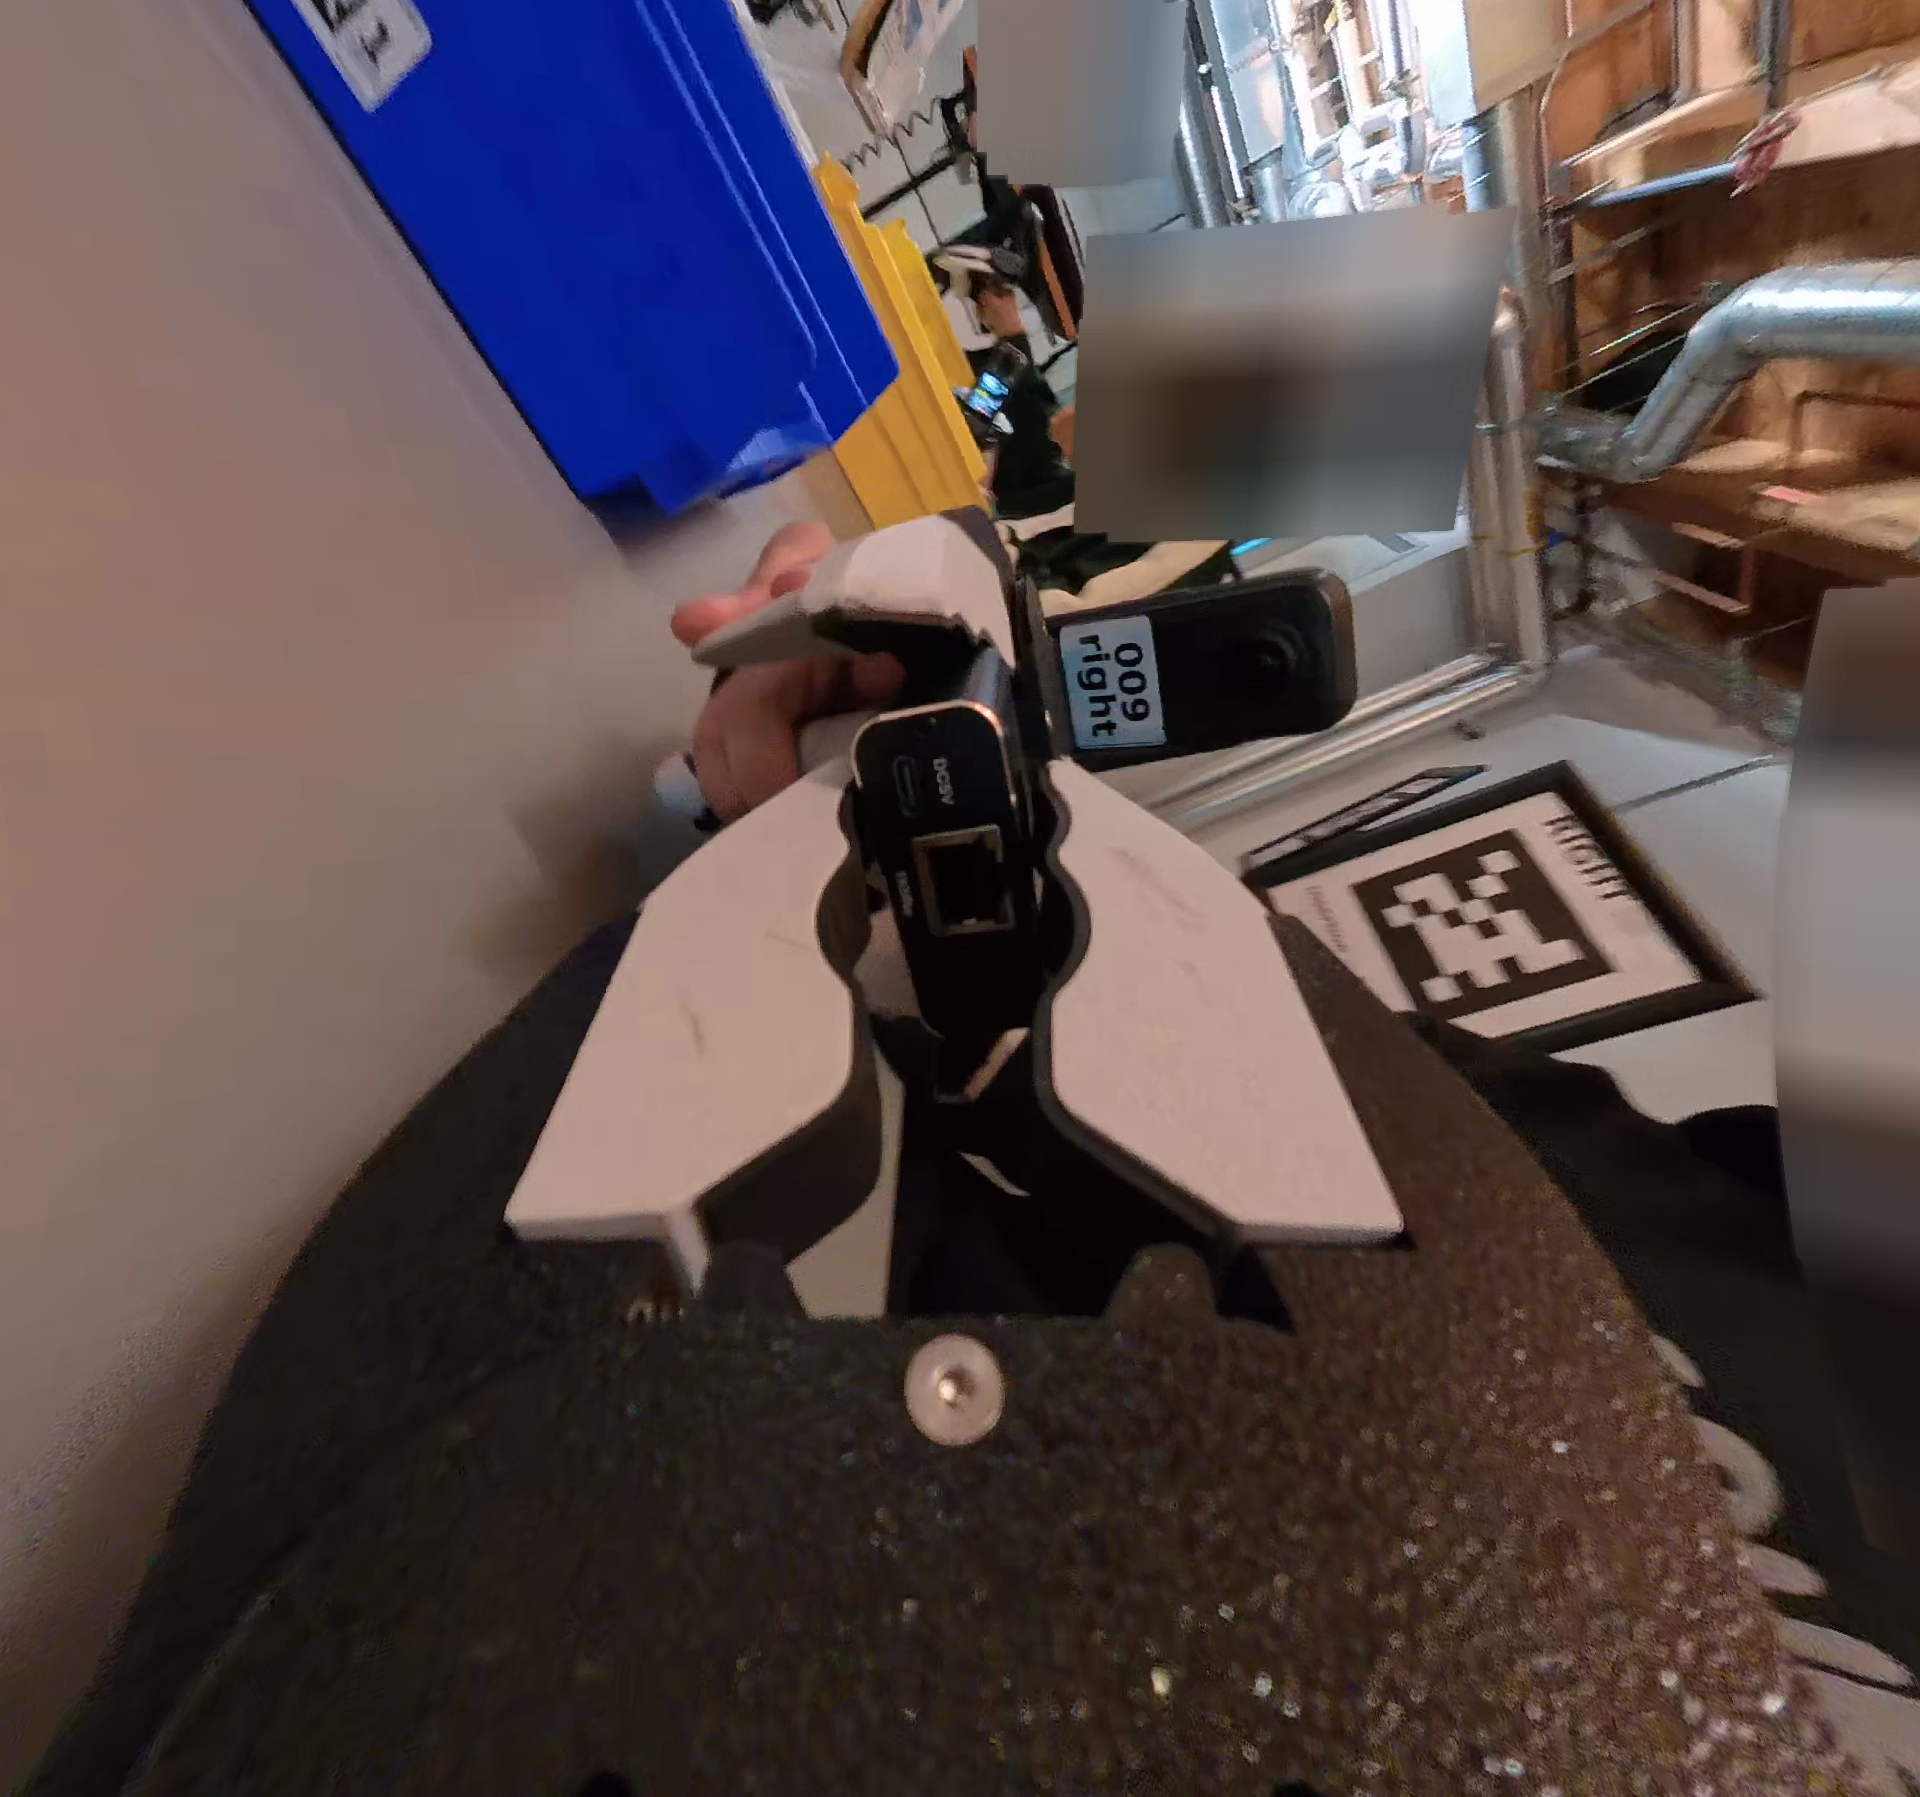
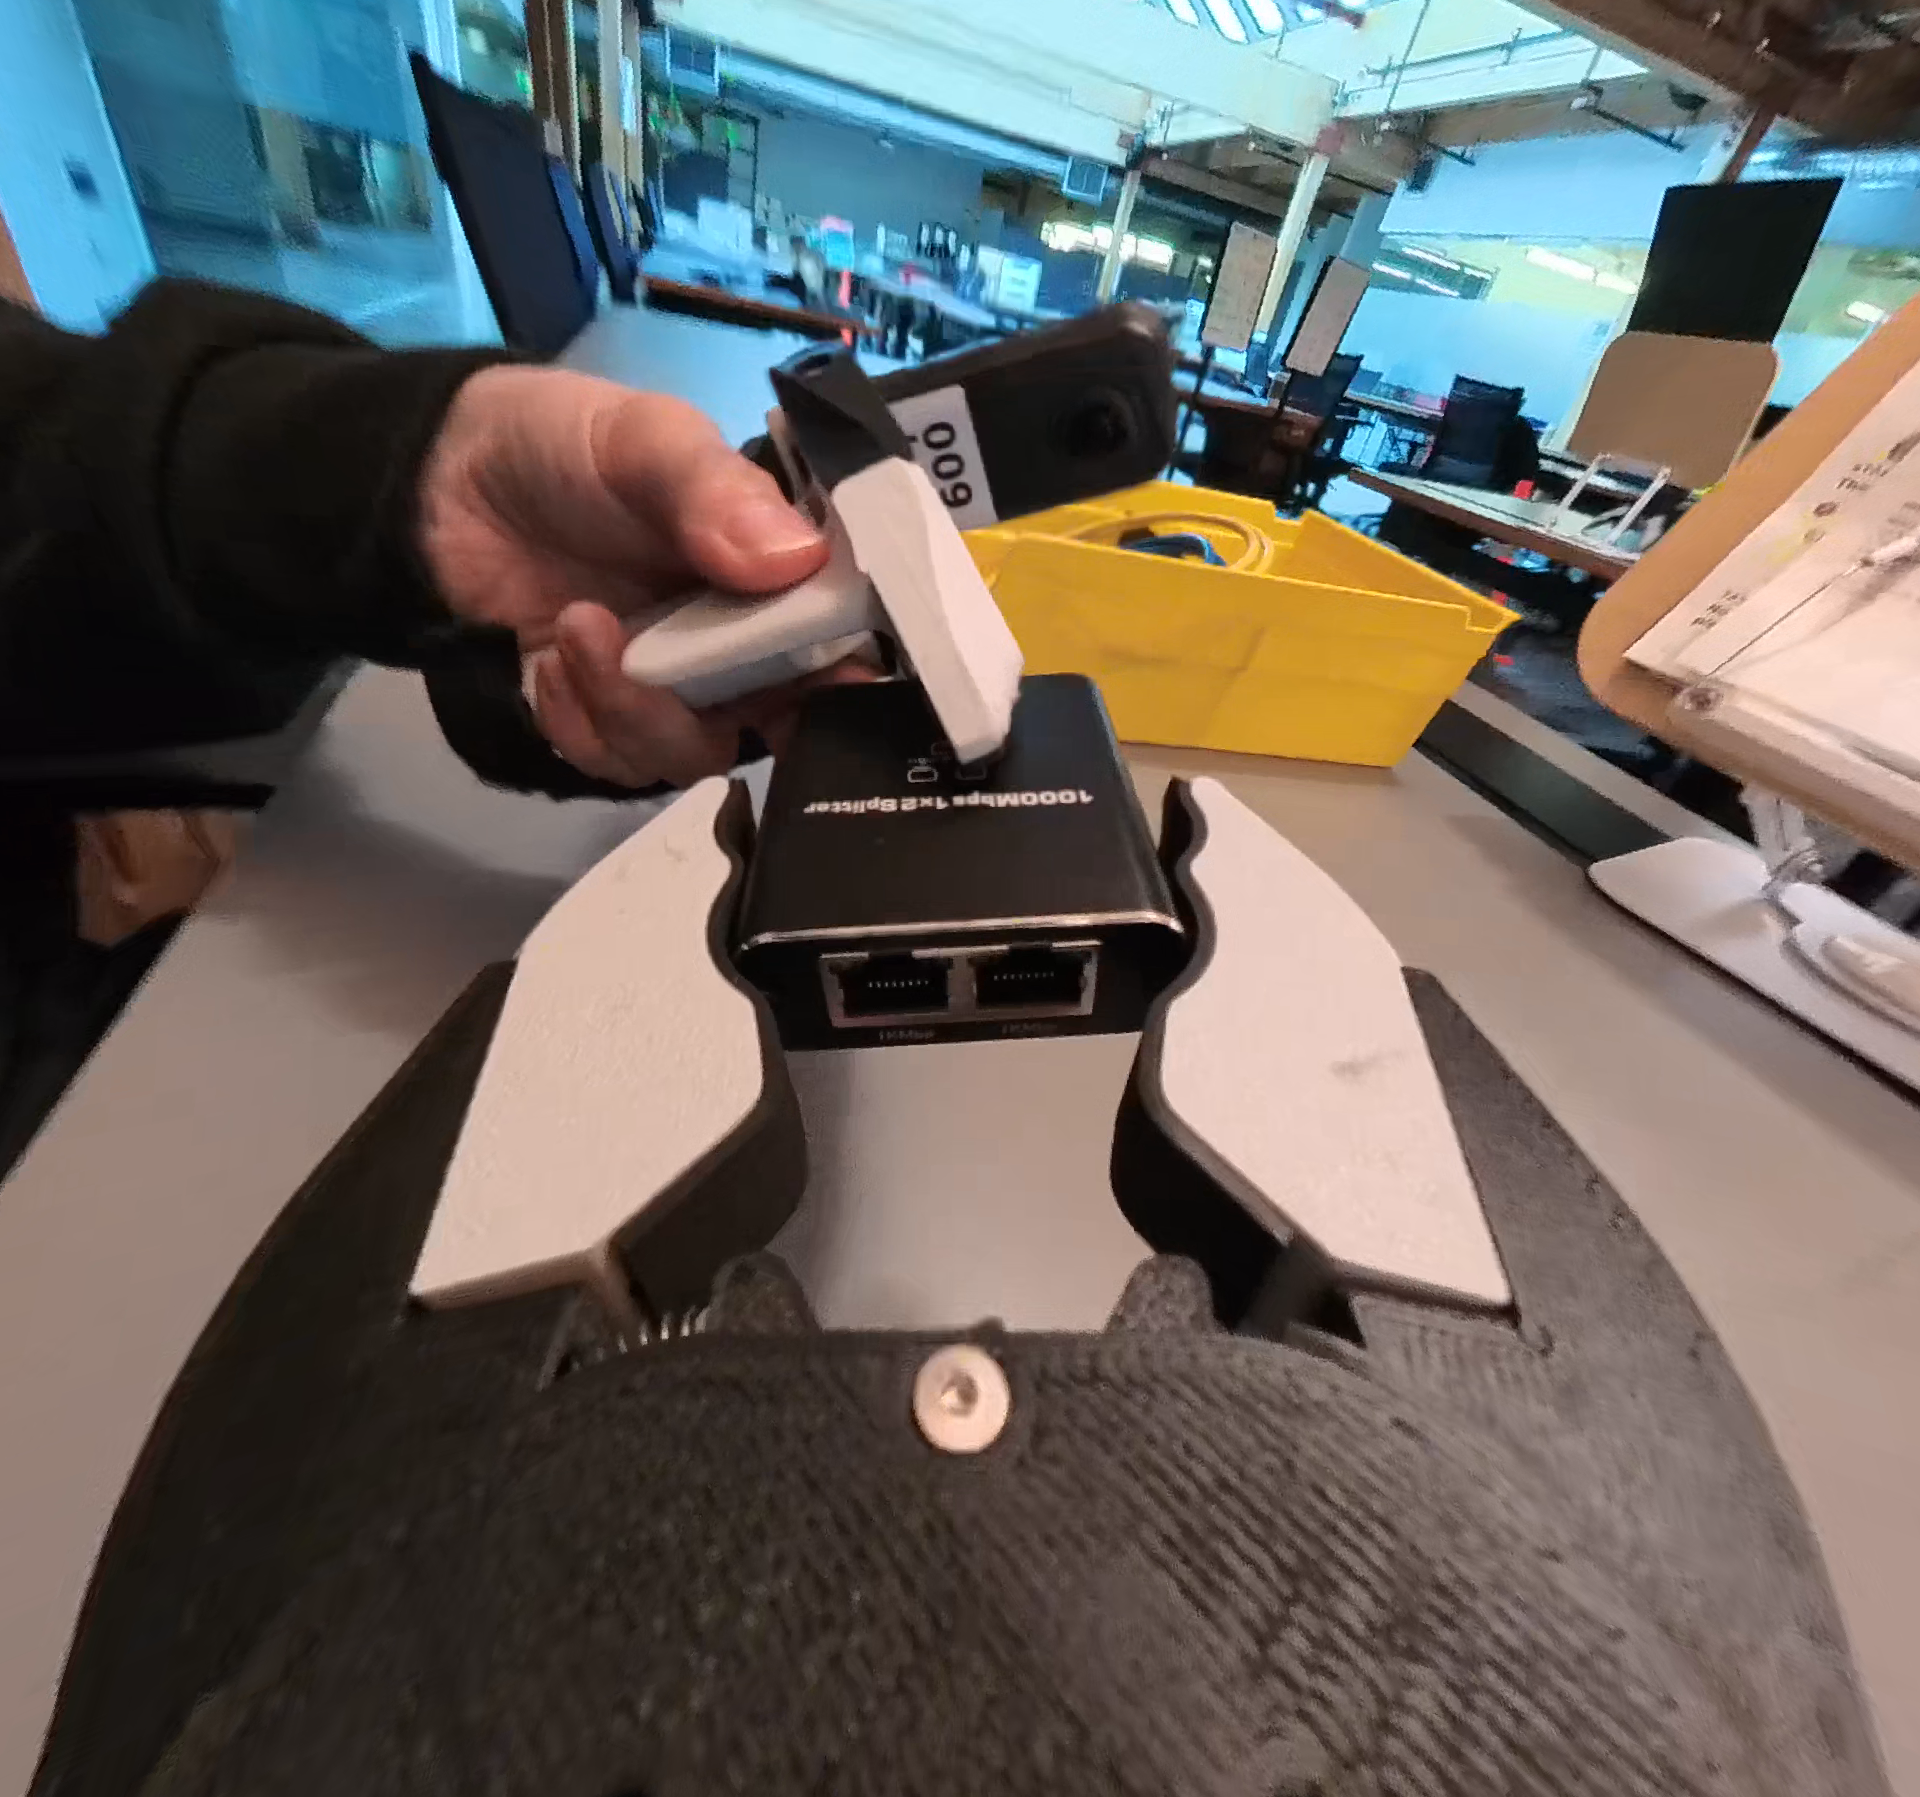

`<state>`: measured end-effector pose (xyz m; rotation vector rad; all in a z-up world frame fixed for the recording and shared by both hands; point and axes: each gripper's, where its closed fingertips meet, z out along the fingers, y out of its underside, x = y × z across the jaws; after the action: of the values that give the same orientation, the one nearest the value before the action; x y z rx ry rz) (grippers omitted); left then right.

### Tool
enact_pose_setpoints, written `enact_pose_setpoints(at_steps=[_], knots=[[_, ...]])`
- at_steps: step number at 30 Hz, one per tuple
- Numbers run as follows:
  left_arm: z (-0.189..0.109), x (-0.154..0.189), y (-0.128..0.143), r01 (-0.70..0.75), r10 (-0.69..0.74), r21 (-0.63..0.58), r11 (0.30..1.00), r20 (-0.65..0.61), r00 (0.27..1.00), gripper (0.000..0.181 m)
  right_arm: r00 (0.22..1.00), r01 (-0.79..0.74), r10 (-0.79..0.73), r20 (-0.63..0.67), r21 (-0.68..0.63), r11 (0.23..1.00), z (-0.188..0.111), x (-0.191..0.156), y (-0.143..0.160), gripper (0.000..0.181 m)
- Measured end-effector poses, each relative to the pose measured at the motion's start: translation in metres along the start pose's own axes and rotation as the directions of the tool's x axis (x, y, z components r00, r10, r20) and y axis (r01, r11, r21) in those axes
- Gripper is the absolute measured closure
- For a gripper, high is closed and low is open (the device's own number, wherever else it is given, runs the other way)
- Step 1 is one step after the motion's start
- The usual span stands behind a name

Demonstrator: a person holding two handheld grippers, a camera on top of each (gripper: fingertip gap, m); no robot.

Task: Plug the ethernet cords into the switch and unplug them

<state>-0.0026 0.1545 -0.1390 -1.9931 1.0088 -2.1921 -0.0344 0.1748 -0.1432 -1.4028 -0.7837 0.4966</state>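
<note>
A small black switch point(image 2: 935, 874) is held just above the grey table point(image 2: 1558, 1124), its two empty ports facing my right wrist camera. My right gripper point(image 2: 956, 812) has its jaws closed against the switch's two sides. My left gripper point(image 1: 956, 874) is shut on the switch's point(image 1: 935, 781) other end, top and bottom, where one empty port shows. Its white upper finger point(image 2: 935, 625) lies on the switch's top. The right gripper's finger point(image 1: 904, 584) shows behind the switch in the left wrist view. No cord is plugged in.
A yellow bin point(image 2: 1247, 646) with coiled cables stands behind the switch. A blue bin point(image 1: 540, 189) is beside it. A framed marker card point(image 1: 1496, 906) lies on the table. A stand with papers point(image 2: 1766, 604) is at the right. A hand point(image 2: 582, 542) holds the left gripper.
</note>
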Motion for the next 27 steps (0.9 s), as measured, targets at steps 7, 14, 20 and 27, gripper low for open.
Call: enact_pose_setpoints(at_steps=[7,14,20,27], knots=[[-0.054,0.028,-0.046,-0.623,0.593,-0.038,0.781,0.355,0.722,0.142,0.982,-0.168,0.175,-0.074,0.086,0.982,-0.028,0.029,-0.001,0.107],[-0.21,-0.025,-0.141,-0.584,0.872,-0.738,0.338,0.478,-0.1,0.132,0.988,-0.117,0.12,-0.102,0.033,0.993,-0.021,0.03,0.008,0.107],[-0.291,-0.083,-0.197,-0.146,0.968,-0.98,0.133,0.16,-0.193,0.121,0.991,-0.117,0.119,-0.063,0.028,0.993,-0.017,0.028,0.01,0.107],[-0.297,-0.136,-0.222,0.028,0.999,-0.999,0.03,0.03,0.009,0.133,0.99,-0.138,0.139,-0.002,0.061,0.989,-0.022,0.023,0.006,0.107]])
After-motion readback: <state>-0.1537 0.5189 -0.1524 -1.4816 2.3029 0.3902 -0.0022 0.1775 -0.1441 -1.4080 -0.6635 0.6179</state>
